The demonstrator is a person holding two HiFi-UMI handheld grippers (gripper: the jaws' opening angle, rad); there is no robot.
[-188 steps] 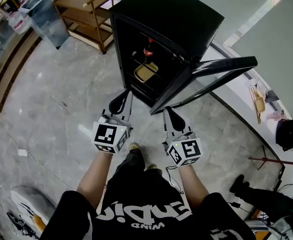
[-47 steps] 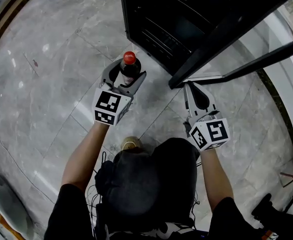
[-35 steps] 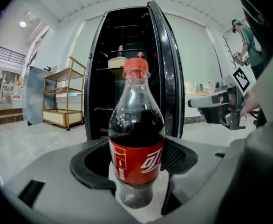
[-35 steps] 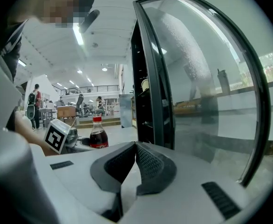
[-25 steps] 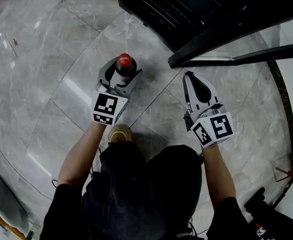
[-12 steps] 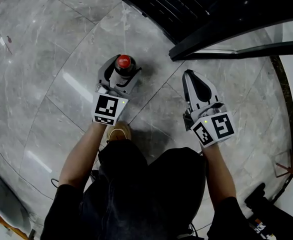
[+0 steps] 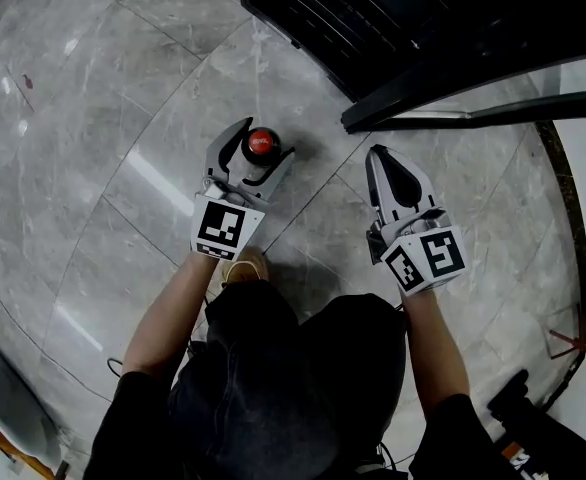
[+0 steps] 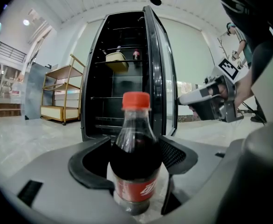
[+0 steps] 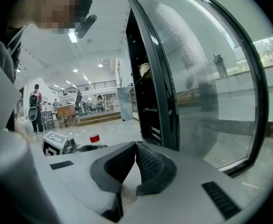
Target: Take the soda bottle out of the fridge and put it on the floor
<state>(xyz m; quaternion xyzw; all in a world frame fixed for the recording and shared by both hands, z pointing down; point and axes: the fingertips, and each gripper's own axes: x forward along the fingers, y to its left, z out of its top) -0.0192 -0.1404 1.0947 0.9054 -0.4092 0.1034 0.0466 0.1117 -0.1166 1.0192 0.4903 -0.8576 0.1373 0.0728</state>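
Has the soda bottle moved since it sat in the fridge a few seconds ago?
Yes. The soda bottle has left the fridge shelf and is now down by the floor tiles in front of it, between the left tongs.

One soda bottle [image 7: 262,142], one fridge [image 7: 373,18], two hand-held grippers [image 7: 261,150] [image 7: 377,153]

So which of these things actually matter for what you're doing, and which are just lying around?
Part of the job: soda bottle, held by the left gripper; black fridge, door open; floor.
Just lying about: wooden shelf rack beside the fridge; tan tub on a fridge shelf; right gripper, shut and empty.
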